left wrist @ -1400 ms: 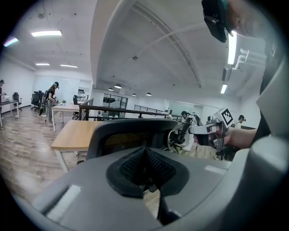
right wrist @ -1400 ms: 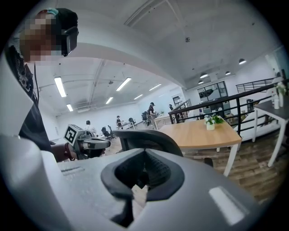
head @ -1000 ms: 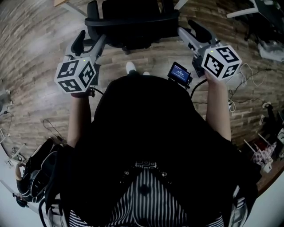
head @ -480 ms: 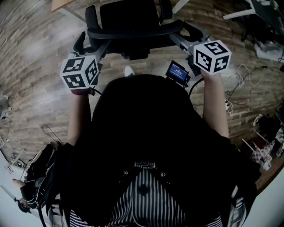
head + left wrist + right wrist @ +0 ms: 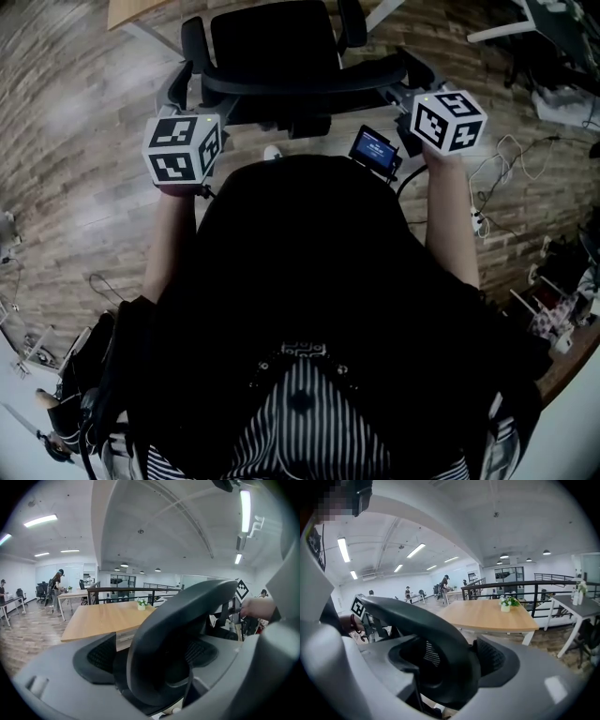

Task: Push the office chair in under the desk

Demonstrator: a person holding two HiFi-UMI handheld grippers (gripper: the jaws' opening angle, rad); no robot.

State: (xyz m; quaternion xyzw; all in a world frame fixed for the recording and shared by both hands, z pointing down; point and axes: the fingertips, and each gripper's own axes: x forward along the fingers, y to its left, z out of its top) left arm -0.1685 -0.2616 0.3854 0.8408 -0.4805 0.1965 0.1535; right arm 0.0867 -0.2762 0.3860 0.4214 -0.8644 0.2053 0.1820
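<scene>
Black chair (image 5: 272,37), one; armrests (image 5: 194,42) (image 5: 352,21), two.

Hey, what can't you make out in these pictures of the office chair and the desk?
Office chair base and wheels: head view, hidden under its own seat and back.
Desk: head view, cut off by the top edge, so how far the chair sits under it is unclear.
Potted plant on the desk: both gripper views, too small for detail.

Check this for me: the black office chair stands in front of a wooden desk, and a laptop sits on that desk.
Wrong on the laptop: a small potted plant sits on the wooden desk, as the right gripper view shows. The black office chair does stand in front of it.
</scene>
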